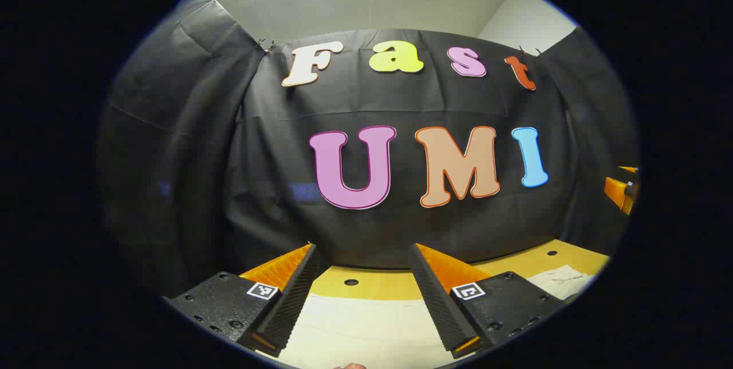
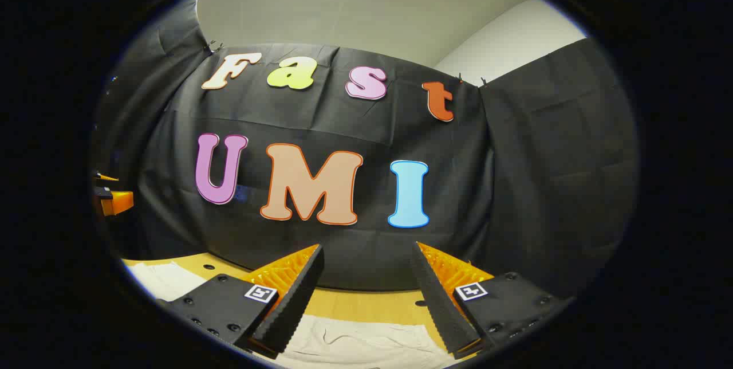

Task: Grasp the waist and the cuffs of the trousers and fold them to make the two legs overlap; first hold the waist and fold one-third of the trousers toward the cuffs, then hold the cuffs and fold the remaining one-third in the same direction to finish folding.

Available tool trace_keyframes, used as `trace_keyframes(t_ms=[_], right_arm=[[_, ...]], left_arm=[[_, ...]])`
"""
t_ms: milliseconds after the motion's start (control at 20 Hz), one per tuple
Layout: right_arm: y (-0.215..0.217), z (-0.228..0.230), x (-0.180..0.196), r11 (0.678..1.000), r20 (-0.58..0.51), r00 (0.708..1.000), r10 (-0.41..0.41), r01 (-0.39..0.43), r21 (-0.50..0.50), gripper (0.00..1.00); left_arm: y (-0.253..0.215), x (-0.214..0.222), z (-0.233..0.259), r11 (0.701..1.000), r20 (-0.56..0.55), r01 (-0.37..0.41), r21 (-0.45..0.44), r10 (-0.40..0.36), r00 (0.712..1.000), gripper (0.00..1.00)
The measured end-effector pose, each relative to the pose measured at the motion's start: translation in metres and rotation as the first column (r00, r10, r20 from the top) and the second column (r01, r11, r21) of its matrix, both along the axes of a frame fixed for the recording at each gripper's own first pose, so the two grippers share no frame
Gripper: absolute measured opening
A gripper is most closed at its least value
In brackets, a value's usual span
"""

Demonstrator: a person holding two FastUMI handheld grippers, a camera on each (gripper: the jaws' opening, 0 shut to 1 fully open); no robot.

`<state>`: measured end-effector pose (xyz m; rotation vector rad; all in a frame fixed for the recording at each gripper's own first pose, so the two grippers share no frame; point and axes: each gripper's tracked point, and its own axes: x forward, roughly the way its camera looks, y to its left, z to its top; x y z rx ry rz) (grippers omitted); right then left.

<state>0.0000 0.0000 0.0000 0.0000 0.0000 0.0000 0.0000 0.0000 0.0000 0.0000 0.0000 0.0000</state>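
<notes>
Pale trousers (image 1: 366, 329) are lying flat on the wooden table (image 1: 395, 286); left gripper (image 1: 362, 254) and right gripper (image 2: 366, 254) are hovering above them, jaws wide.

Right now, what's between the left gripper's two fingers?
Nothing is held. In the left gripper view, the open left gripper has only pale trousers and yellow table showing beyond the gap.

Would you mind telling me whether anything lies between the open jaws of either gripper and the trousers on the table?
Nothing visible does: the trousers lie bare on the table below the left gripper and right gripper.
</notes>
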Motion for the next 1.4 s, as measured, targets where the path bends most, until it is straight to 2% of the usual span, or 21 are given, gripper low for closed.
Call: trace_keyframes(t_ms=[450, 800, 900, 1150, 1400], right_arm=[[-0.013, -0.003, 0.002, 0.999, -0.005, 1.000, -0.012, 0.012, -0.052, 0.97], [-0.015, -0.014, 0.000, 0.998, -0.020, 1.000, 0.019, -0.020, -0.060, 0.97], [-0.022, -0.021, -0.002, 0.994, -0.026, 0.999, 0.029, -0.032, -0.100, 0.97], [-0.043, -0.048, -0.015, 0.966, -0.081, 0.995, 0.063, -0.081, -0.246, 0.97], [-0.070, -0.099, -0.038, 0.881, -0.183, 0.979, 0.085, -0.159, -0.445, 0.97]], left_arm=[[0.000, 0.003, -0.003, 1.000, -0.005, 0.000, 0.004, 0.000, 1.000, 0.94], [0.000, 0.004, -0.003, 1.000, 0.000, -0.012, 0.019, 0.012, 1.000, 0.94], [0.000, 0.004, -0.005, 1.000, -0.002, -0.014, 0.026, 0.014, 1.000, 0.92], [-0.001, 0.007, -0.011, 1.000, -0.021, -0.026, 0.007, 0.026, 0.999, 0.95], [0.000, 0.013, -0.017, 0.999, -0.030, -0.042, 0.013, 0.042, 0.999, 0.96]])
